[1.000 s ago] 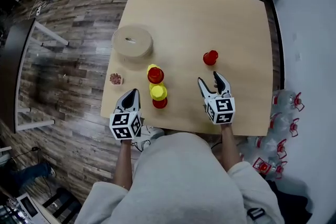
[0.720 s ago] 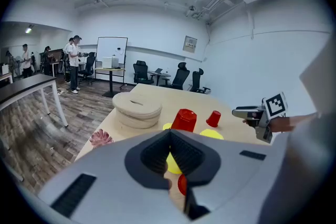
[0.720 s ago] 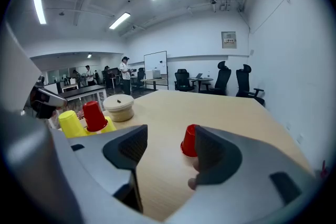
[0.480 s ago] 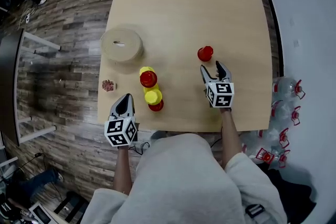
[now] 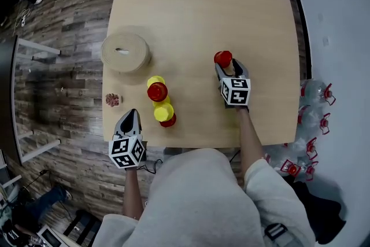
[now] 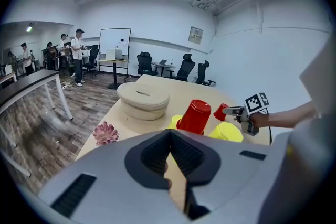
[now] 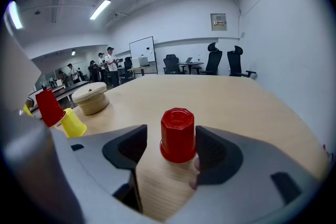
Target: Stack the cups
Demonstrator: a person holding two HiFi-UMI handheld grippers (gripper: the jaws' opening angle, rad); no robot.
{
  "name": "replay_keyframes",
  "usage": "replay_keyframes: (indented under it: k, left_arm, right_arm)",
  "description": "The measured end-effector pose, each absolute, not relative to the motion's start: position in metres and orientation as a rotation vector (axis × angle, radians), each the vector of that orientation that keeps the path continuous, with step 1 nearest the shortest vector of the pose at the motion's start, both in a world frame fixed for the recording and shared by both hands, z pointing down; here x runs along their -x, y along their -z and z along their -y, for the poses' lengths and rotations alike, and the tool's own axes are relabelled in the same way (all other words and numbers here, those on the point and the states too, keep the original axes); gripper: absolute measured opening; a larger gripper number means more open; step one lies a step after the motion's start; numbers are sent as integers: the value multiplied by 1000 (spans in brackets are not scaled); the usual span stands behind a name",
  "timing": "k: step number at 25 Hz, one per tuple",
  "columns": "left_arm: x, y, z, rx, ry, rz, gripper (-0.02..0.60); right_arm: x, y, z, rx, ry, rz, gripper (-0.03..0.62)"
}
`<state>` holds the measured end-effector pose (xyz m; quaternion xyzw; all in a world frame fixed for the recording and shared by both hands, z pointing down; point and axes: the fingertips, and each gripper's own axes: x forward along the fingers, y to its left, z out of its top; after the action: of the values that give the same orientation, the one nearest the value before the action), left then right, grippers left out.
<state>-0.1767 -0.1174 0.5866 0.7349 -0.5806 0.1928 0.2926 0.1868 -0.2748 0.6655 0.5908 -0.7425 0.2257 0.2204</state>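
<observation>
1. Straddling the lone red cup (image 7: 178, 134) on the table (image 5: 196, 3), right gripper (image 5: 229, 68) had advanced from the near edge; jaws apart, not clamping.
2. Left gripper (image 5: 129, 117) stayed closed, empty, near the cup cluster (image 5: 158, 102).

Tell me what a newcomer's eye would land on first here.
A lone red cup stands upside down, right of the middle of the table, between the open jaws of the right gripper. To the left, a cluster of red and yellow cups sits near the front edge. A tan round container lies just beyond it.
</observation>
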Motion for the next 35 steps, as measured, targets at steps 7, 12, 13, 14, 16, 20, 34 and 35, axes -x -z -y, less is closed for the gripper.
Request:
replay_keyframes:
  k: [7, 12, 13, 14, 16, 20, 34, 35]
  left_arm:
    - [186, -590, 119, -1926, -535, 1566, 9]
    - [190, -589, 117, -1918, -535, 1579, 9]
    - [190, -589, 117, -1919, -533, 1580, 9]
    - [190, -589, 118, -1920, -531, 1580, 9]
    - [189, -588, 119, -1923, -526, 1580, 9]
    - [184, -586, 120, -1938, -510, 1578, 9]
    - [174, -574, 114, -1979, -441, 1606, 9]
    - [174, -573, 113, -1981, -436, 1610, 9]
  right_arm:
    - [-193, -678, 293, -1648, -631, 2020, 278]
    - [-194, -676, 297, -1640, -611, 2021, 241]
    - [-194, -675, 296, -1638, -606, 2024, 241]
    - [-193, -673, 296, -1636, -603, 2029, 241]
    - [-191, -668, 294, -1628, -594, 2040, 239]
    - [-186, -654, 283, -1594, -567, 2070, 239]
    - [-139, -605, 212, -1451, -490, 2208, 238]
    - [-136, -602, 207, -1438, -484, 2218, 238]
